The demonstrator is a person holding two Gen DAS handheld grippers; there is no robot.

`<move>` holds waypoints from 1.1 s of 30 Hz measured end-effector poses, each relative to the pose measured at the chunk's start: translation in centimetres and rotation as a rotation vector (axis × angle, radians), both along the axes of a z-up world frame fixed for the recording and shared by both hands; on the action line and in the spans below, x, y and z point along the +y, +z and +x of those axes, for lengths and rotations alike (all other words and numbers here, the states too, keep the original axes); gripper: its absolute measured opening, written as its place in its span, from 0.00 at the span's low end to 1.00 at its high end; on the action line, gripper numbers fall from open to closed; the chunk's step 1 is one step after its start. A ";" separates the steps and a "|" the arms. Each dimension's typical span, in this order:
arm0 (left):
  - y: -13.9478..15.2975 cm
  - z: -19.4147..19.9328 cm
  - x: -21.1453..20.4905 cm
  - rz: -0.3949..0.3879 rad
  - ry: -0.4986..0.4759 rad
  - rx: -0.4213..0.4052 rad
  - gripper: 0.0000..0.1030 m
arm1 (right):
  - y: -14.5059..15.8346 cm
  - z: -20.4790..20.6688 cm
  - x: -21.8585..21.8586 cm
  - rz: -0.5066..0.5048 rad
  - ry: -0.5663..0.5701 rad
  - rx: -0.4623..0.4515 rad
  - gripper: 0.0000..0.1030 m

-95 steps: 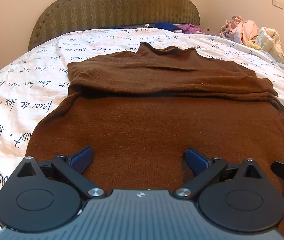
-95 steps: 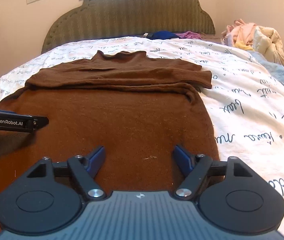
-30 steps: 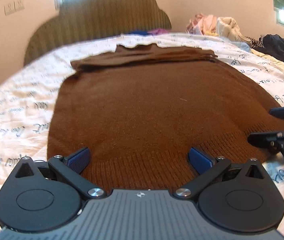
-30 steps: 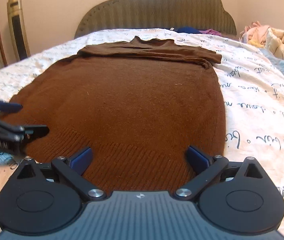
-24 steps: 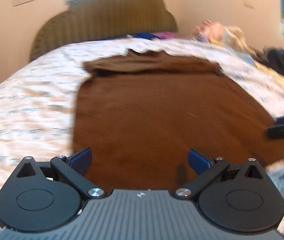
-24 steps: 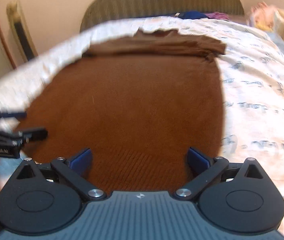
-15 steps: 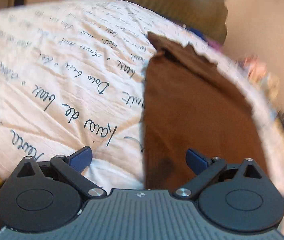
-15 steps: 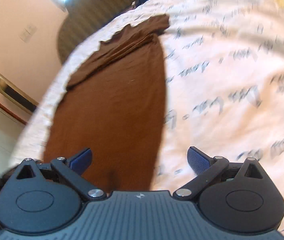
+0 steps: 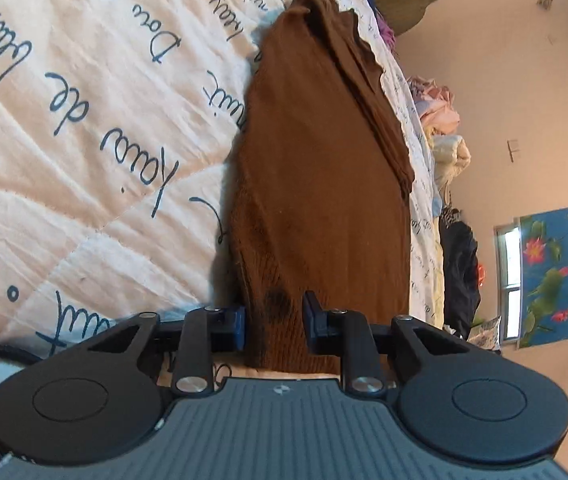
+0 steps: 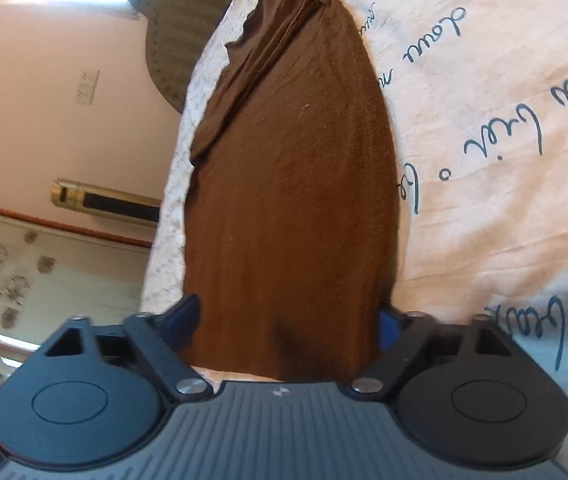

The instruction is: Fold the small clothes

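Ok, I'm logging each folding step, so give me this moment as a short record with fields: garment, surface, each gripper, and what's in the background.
garment: brown sweater, spread flat, sleeves folded across its far end
surface: white quilt with dark script lettering
left gripper: jaws closing, sweater's hem corner between them
right gripper: jaws closing, wider apart, hem between them
background: pile of clothes at the bed's far side; flower poster on the wall
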State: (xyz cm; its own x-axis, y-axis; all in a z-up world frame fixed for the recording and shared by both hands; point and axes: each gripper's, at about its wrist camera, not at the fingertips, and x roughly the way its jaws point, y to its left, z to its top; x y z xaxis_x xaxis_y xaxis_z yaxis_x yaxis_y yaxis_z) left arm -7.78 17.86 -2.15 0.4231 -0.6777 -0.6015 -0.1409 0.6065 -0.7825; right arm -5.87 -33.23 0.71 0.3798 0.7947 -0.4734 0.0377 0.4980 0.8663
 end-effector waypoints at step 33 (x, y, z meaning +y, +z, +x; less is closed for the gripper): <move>4.8 40.2 -3.7 0.072 0.242 -0.270 0.08 | -4.5 39.2 0.0 0.275 -0.401 -0.051 0.09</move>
